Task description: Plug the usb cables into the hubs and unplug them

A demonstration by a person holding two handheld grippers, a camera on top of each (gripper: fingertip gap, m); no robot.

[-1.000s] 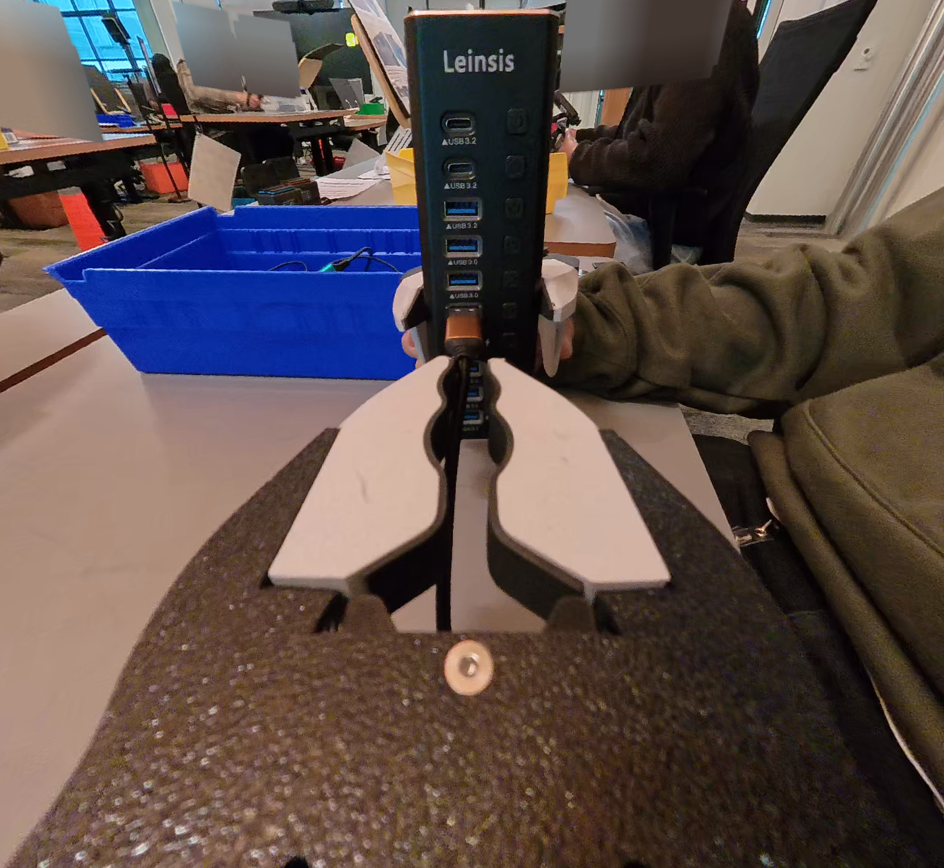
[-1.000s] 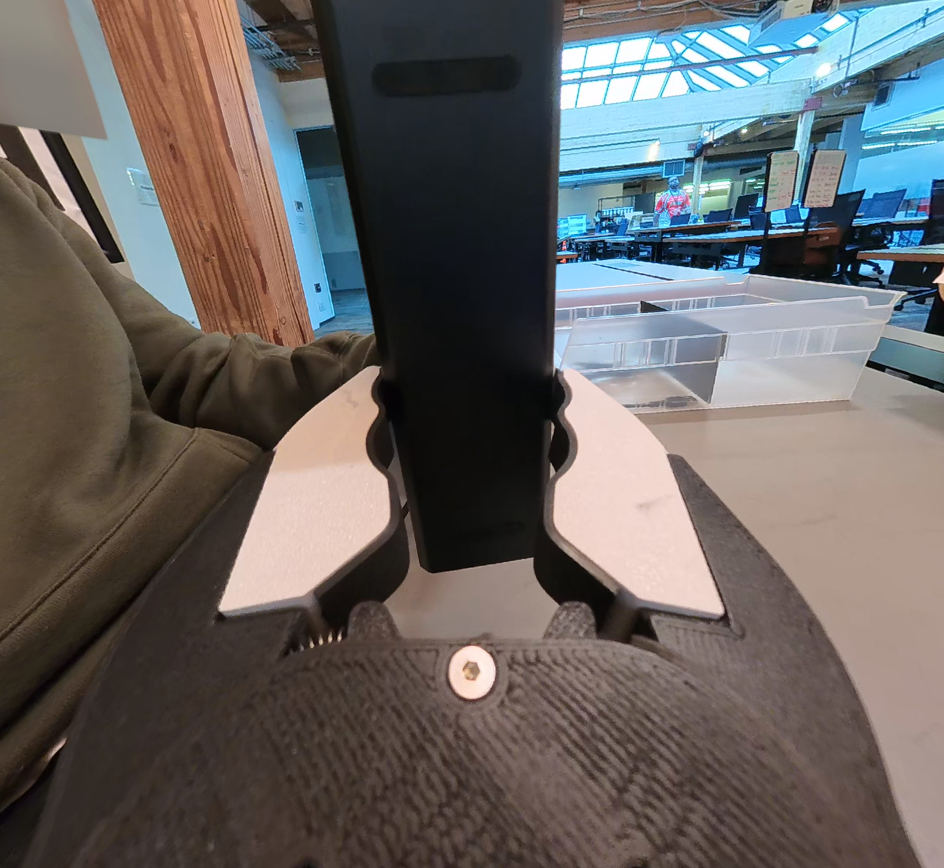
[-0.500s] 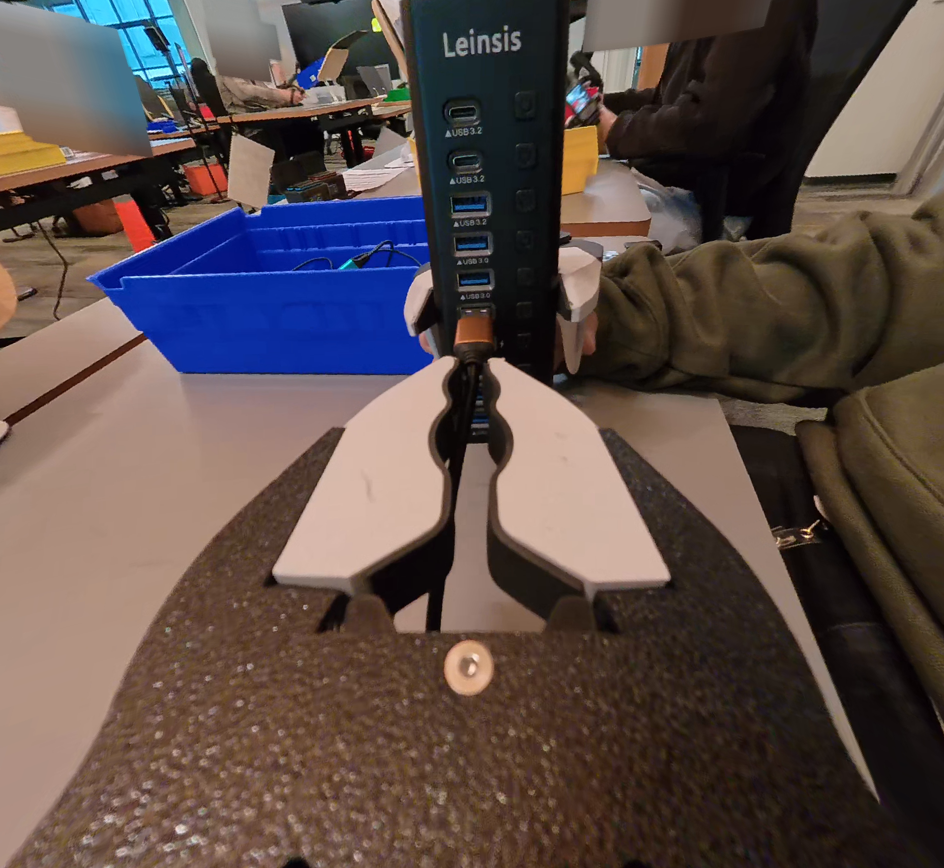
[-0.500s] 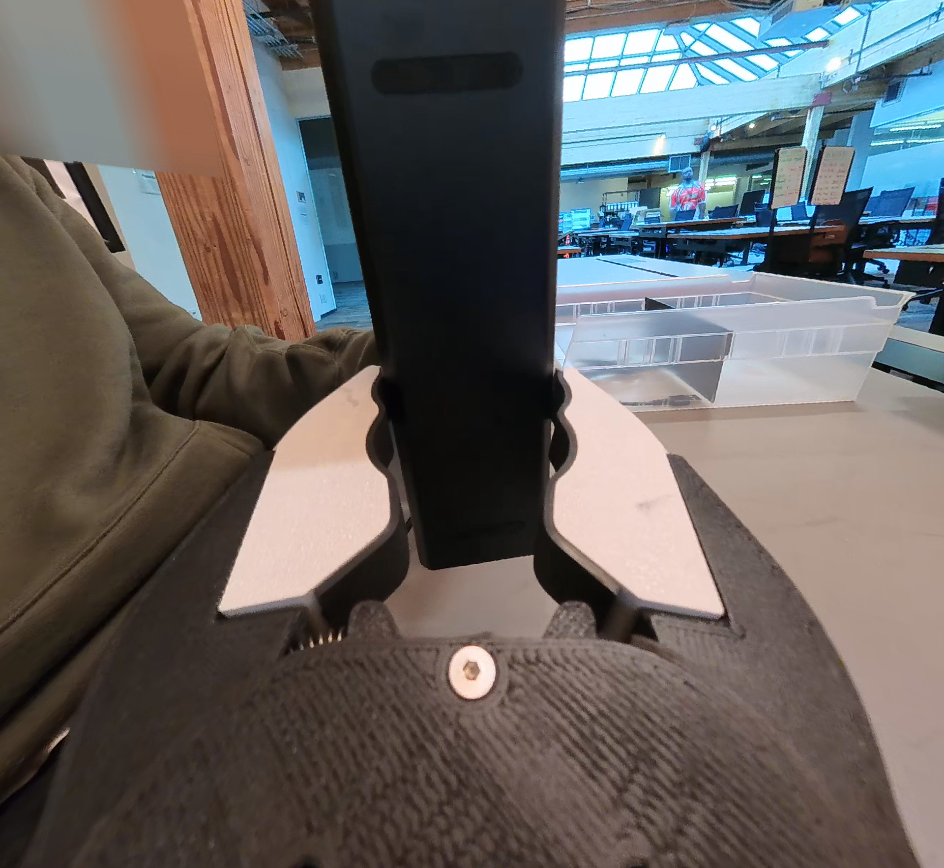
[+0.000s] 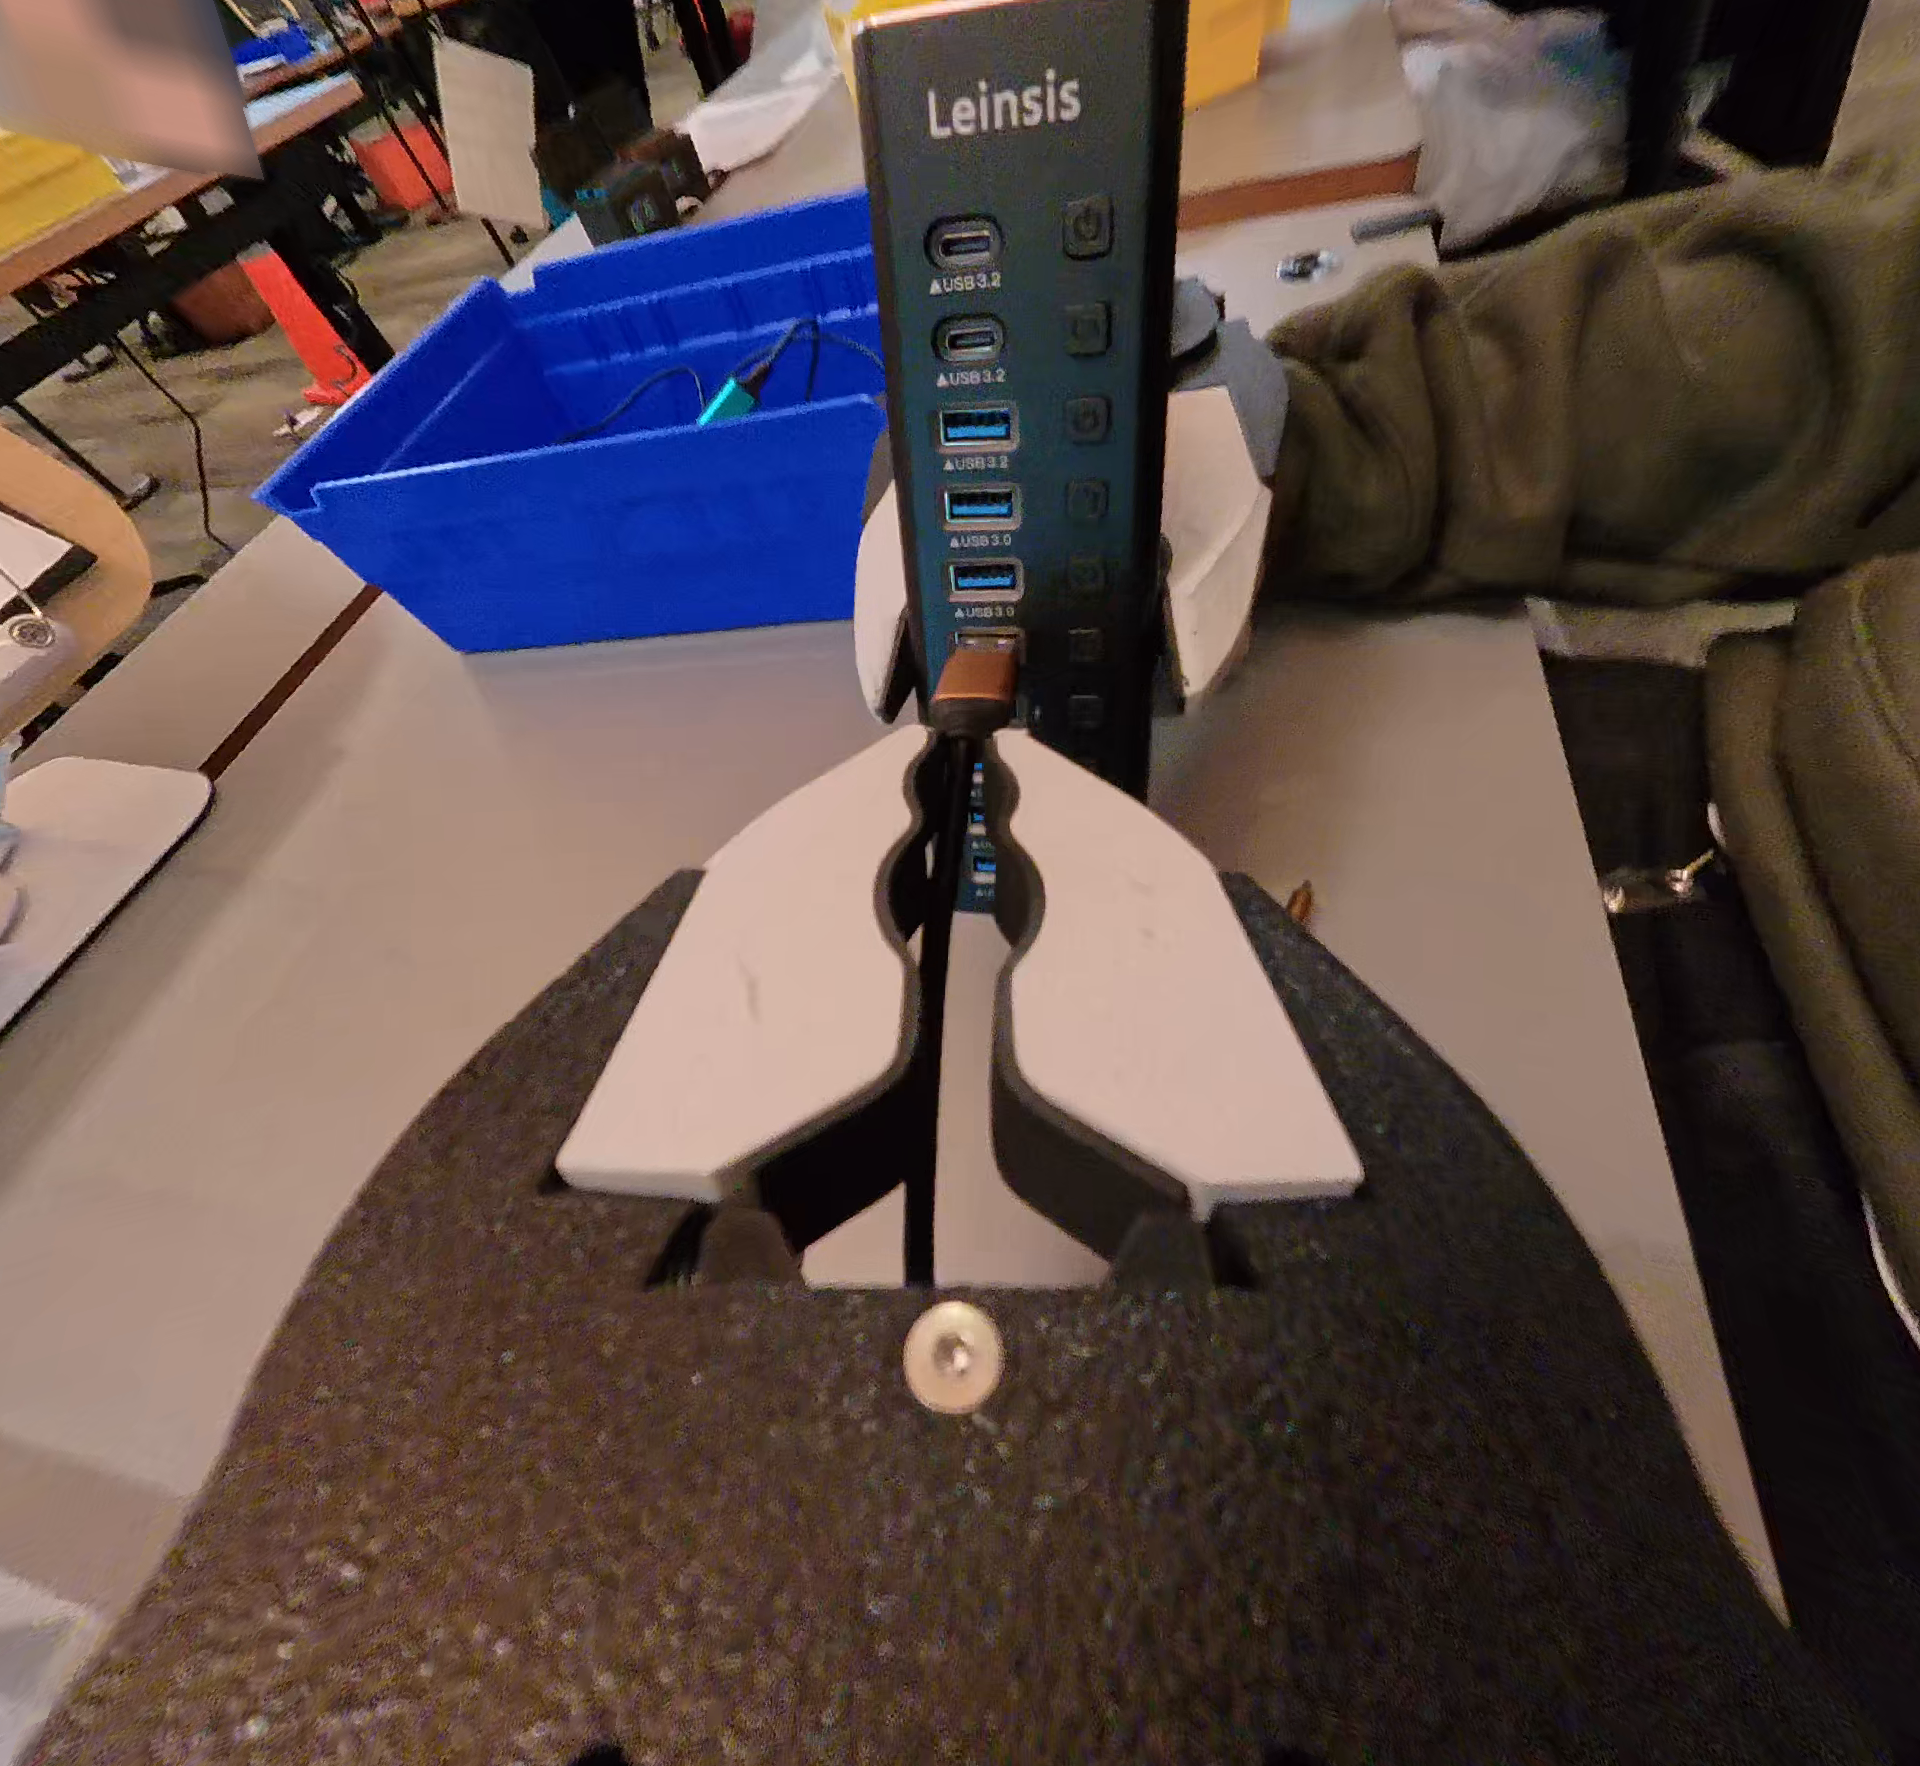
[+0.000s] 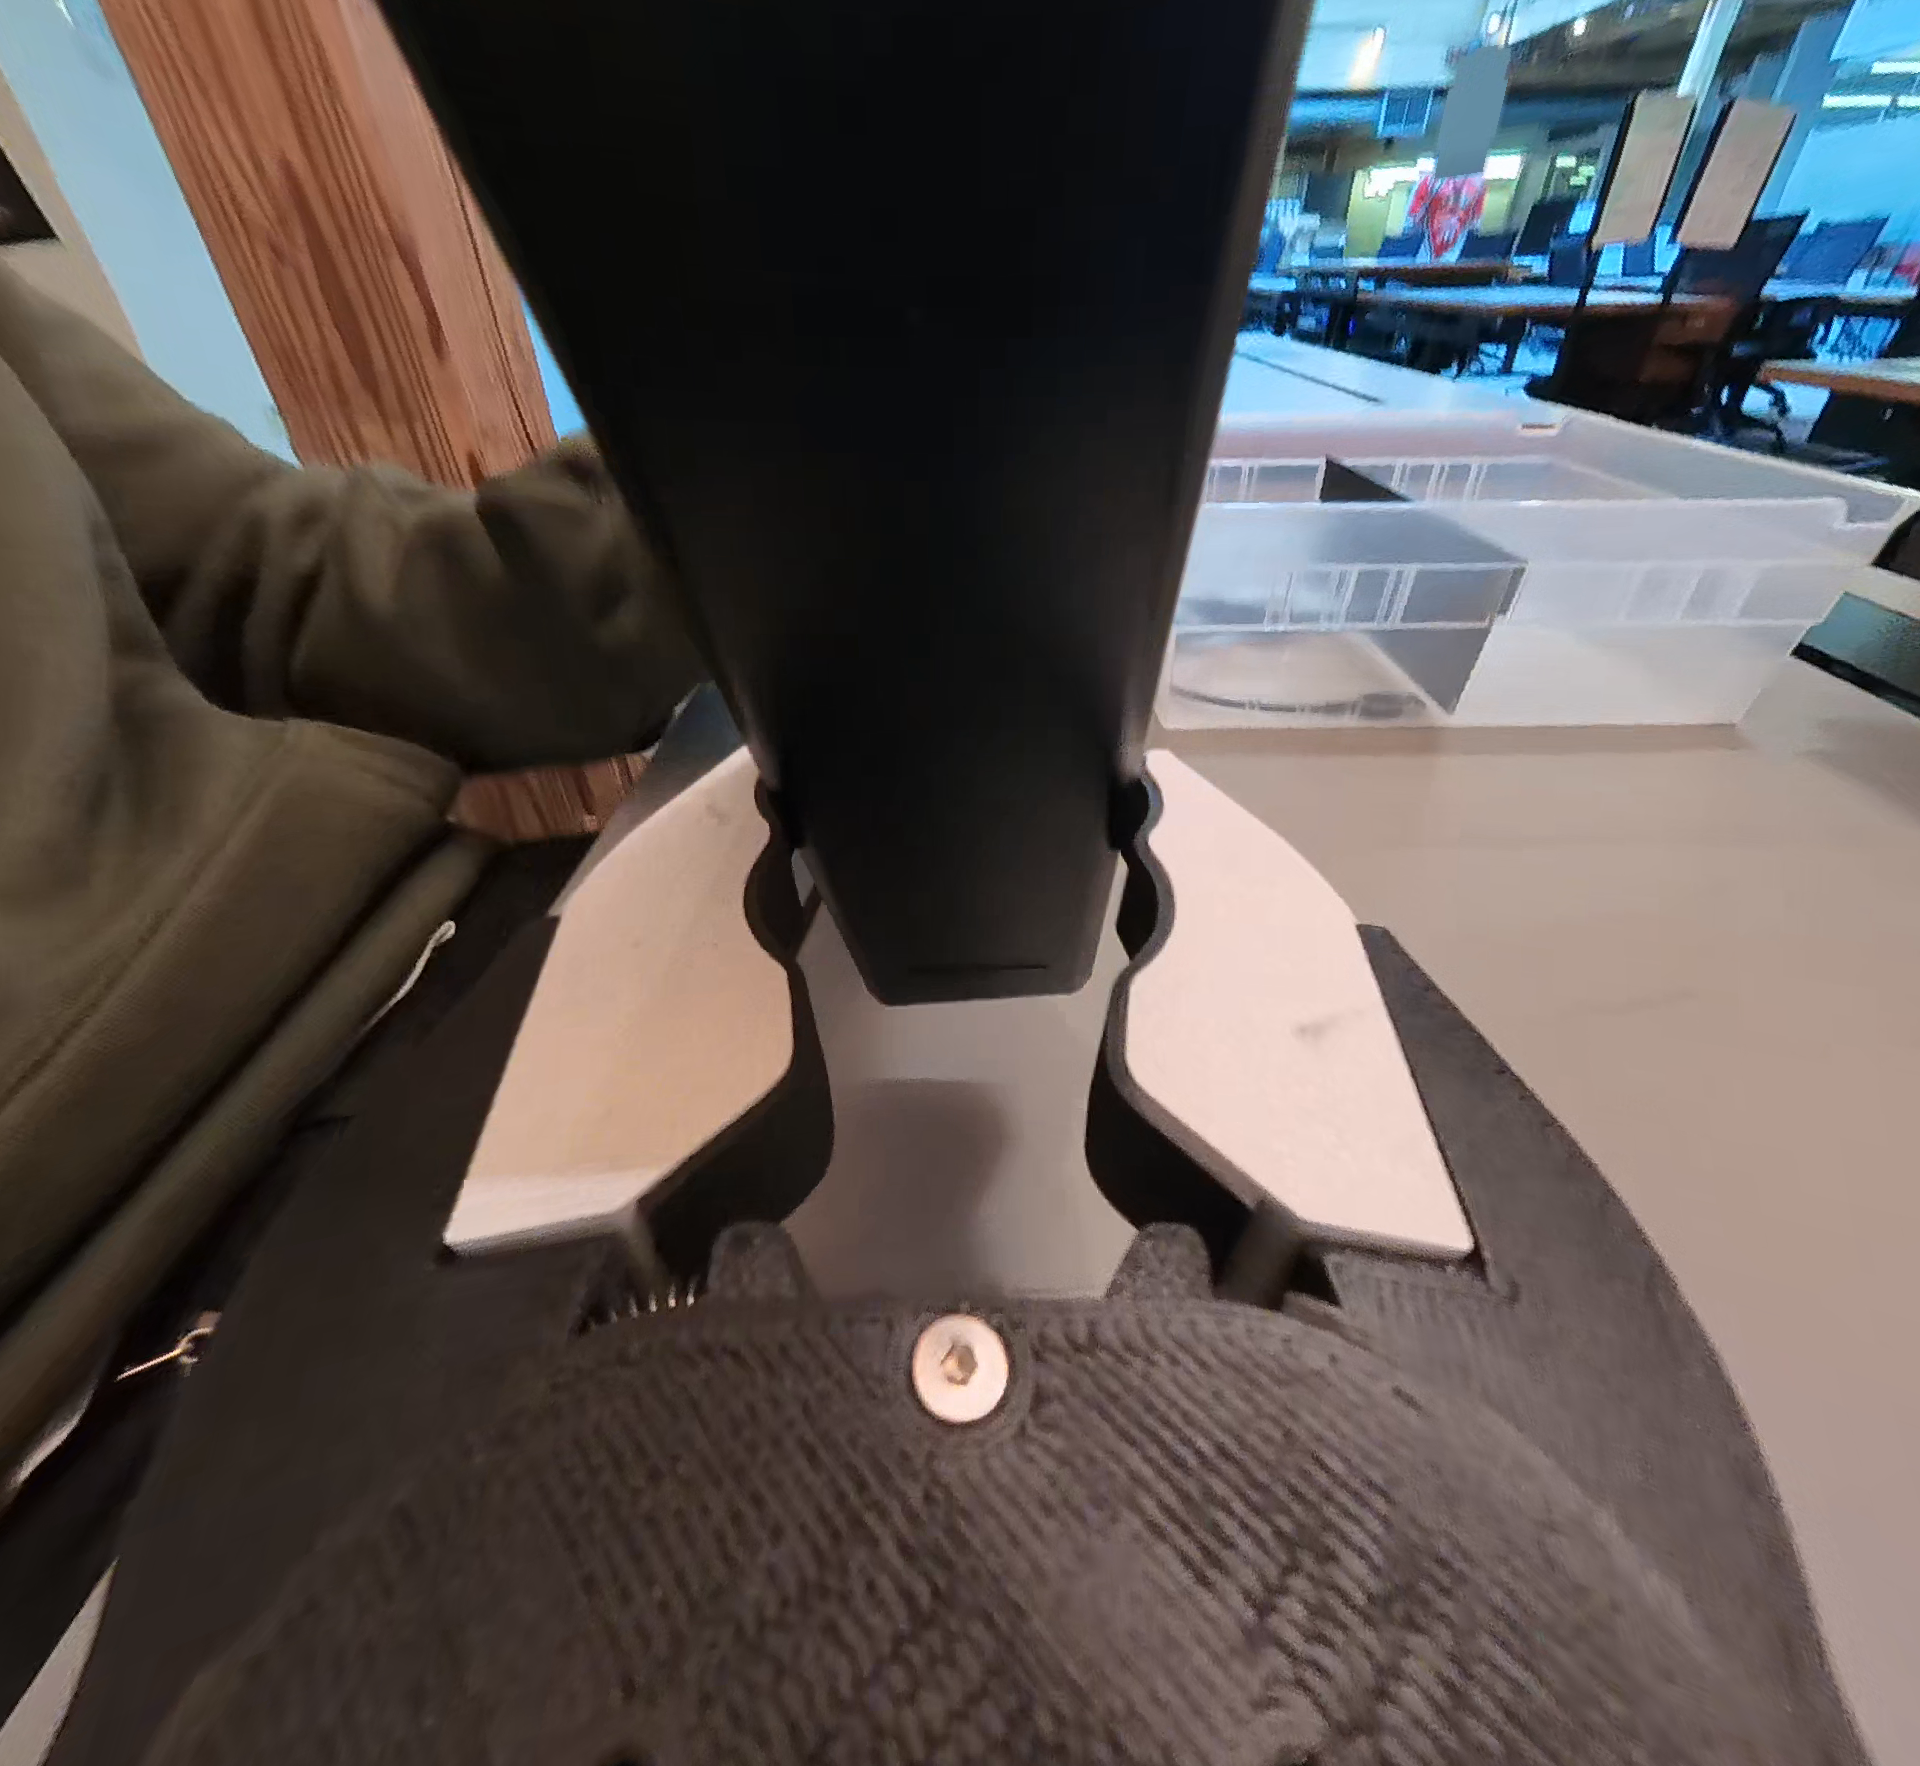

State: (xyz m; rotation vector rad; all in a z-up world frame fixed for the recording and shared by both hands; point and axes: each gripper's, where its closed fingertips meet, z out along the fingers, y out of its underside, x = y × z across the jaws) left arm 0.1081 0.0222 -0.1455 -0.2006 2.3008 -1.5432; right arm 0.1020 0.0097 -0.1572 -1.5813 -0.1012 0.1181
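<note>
A tall black USB hub (image 5: 1023,345) stands upright over the grey table (image 5: 416,885), ports facing the left wrist view. A copper USB plug (image 5: 971,677) sits at one of its lower ports, and I cannot tell how deep it is seated. Its black cable (image 5: 930,1041) runs back between the fingers of my left gripper (image 5: 961,760), which is shut on it just behind the plug. My right gripper (image 6: 956,833) is shut on the hub's lower end; the right wrist view shows only the hub's plain back (image 6: 862,366). The right gripper's fingers (image 5: 1216,573) show on either side of the hub.
A blue bin (image 5: 582,511) behind the hub on the left holds a cable with a teal plug (image 5: 727,397). A clear divided bin (image 6: 1507,594) stands on the table to the right. An olive sleeve (image 5: 1558,428) reaches in. A wooden post (image 6: 312,158) and the table edge (image 5: 1558,885) are close. My two grippers' fingertips are within a few centimetres of each other.
Both views now look down from higher up, and the hub's top end shows in the right wrist view. Both grippers keep their holds, with the plug still at the same port.
</note>
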